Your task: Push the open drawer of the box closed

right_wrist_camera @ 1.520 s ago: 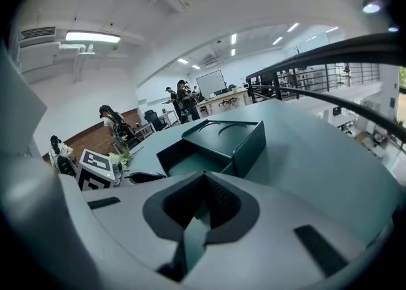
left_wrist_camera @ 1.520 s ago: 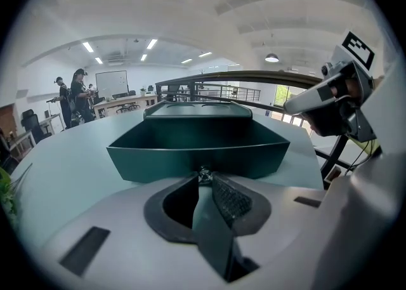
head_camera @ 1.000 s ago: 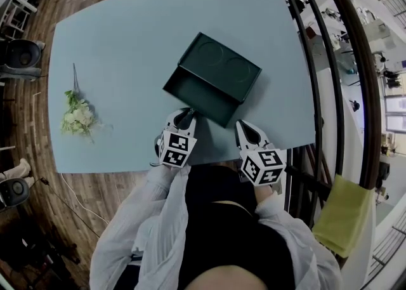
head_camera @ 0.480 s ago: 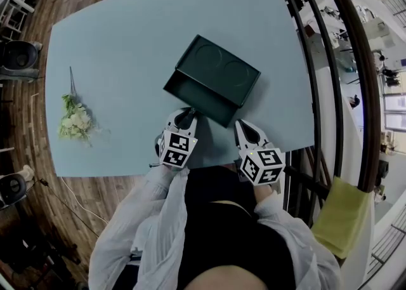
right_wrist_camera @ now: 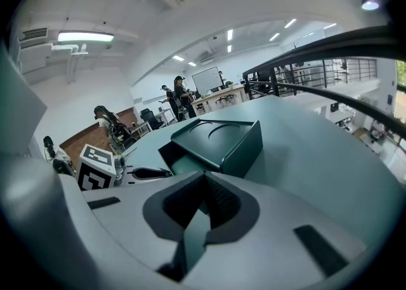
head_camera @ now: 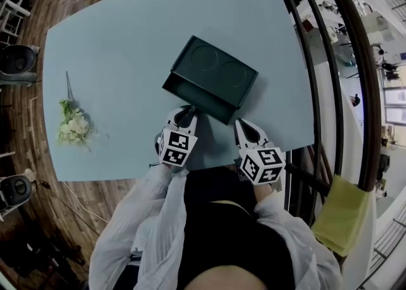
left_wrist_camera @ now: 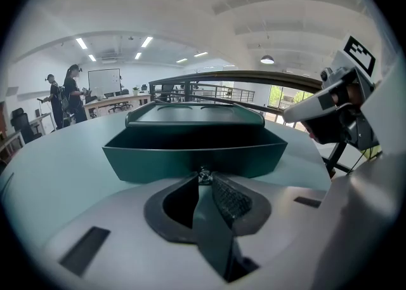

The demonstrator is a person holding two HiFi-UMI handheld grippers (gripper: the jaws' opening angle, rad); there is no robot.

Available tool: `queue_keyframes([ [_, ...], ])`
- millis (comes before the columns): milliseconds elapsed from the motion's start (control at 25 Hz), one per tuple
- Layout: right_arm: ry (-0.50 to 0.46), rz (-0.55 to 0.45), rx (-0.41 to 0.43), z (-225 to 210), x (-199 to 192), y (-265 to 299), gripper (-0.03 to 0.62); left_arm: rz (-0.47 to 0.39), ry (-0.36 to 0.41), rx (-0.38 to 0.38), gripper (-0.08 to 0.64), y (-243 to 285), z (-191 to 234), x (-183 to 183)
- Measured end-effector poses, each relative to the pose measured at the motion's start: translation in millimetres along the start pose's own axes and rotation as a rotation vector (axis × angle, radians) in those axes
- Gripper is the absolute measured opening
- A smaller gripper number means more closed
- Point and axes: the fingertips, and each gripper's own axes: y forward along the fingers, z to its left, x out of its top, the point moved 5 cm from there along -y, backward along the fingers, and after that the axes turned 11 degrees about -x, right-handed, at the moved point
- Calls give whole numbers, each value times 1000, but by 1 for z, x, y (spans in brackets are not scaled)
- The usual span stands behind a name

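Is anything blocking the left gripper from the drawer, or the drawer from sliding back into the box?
Nothing visible does. The left gripper is at the drawer front, fingers closed on its small knob. What shows of the drawer's inside is bare, and nothing lies between it and the box.

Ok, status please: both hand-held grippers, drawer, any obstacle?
Left hand-held gripper shut on knob of drawer. Right hand-held gripper shut, empty, short of box. Drawer open. Nothing in its path.
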Motion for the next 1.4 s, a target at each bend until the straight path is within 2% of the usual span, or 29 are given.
queue_keyframes([
  [1400,11,18,-27,-5,-3,10,9,-31,5,-22,78,19,7,12],
])
